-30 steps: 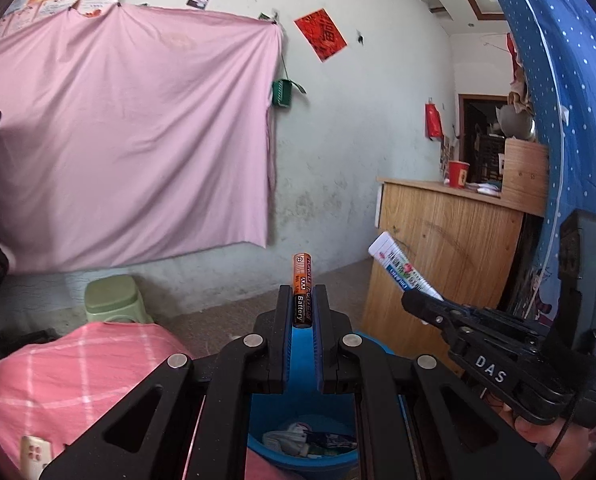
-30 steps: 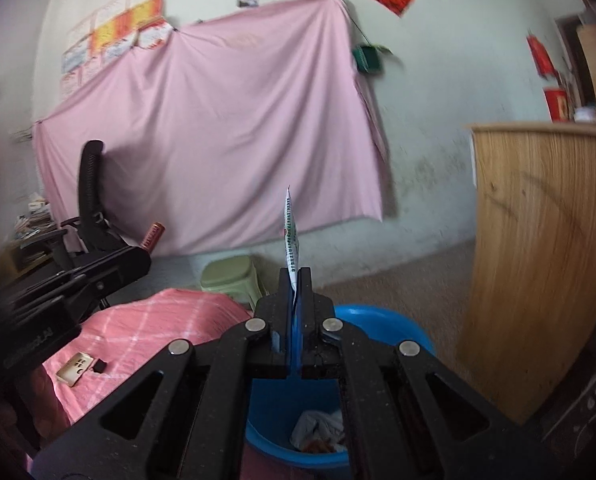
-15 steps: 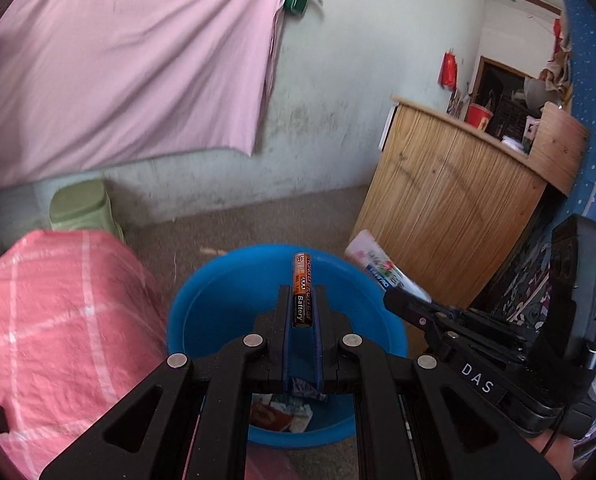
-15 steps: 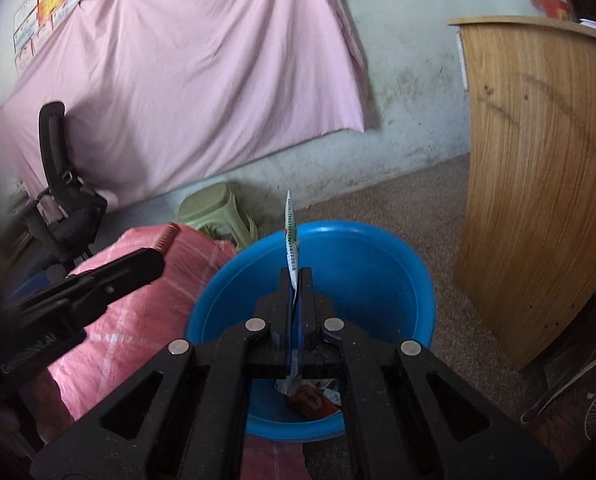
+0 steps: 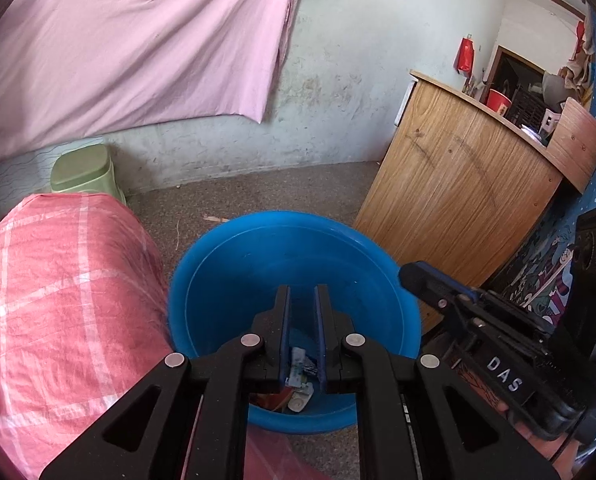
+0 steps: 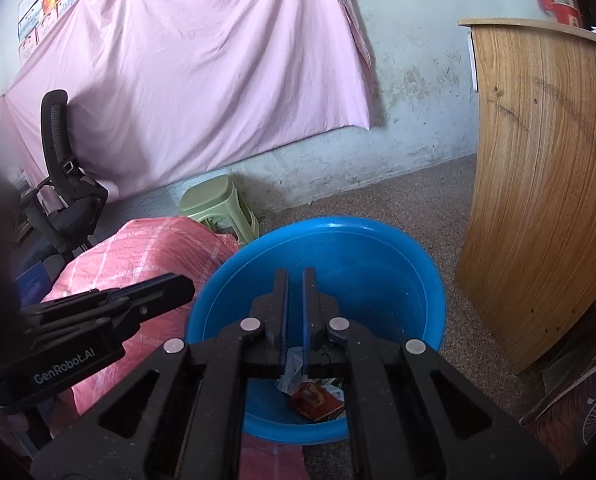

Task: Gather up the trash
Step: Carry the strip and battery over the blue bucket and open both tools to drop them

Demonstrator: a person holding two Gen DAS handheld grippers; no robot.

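Trash [image 6: 315, 394] lies on blue basin [image 5: 202, 280] floor; left gripper [image 5: 301, 300] and right gripper [image 6: 294, 284] jaws opening, empty; remaining litter unseen.

The trash [image 5: 298, 380] at the bottom of the blue tub [image 5: 234, 272] is mostly hidden behind the black gripper arms, so only small bits show, too jumbled to tell what each piece is.
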